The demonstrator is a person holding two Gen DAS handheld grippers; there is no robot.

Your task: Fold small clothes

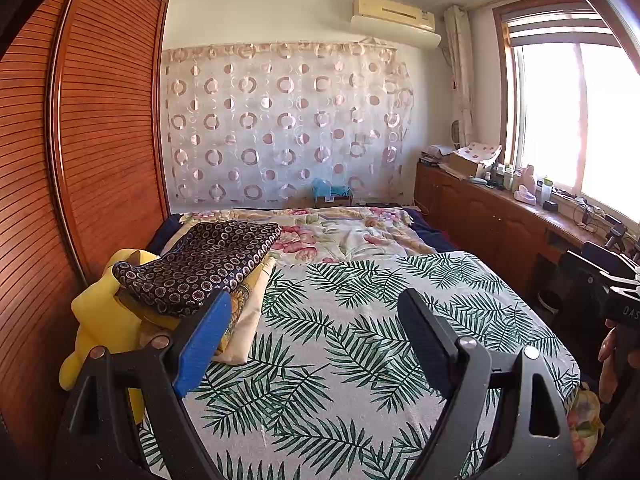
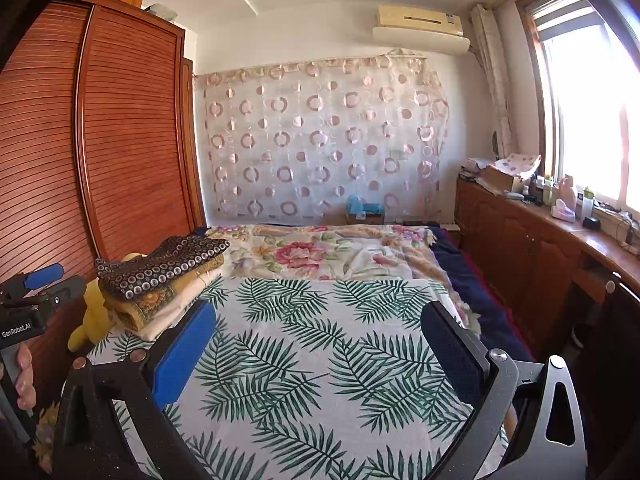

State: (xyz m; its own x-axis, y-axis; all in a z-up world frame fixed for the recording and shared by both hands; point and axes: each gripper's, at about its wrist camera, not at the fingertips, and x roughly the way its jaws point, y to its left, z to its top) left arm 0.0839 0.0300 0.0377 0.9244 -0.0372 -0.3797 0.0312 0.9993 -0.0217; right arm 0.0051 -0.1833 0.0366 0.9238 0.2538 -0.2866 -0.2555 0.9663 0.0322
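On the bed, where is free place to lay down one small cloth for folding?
The palm-leaf sheet lies bare from the folded stack on its left edge across to the navy blanket on the right, back to the rumpled floral quilt. Both grippers hover open above it. The windowsill counter is crowded.

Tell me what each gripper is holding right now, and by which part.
Nothing is held. The left gripper and the right gripper both stand open over the leaf-print cloth, with nothing between their fingers. The folded clothes lie stacked apart, untouched.
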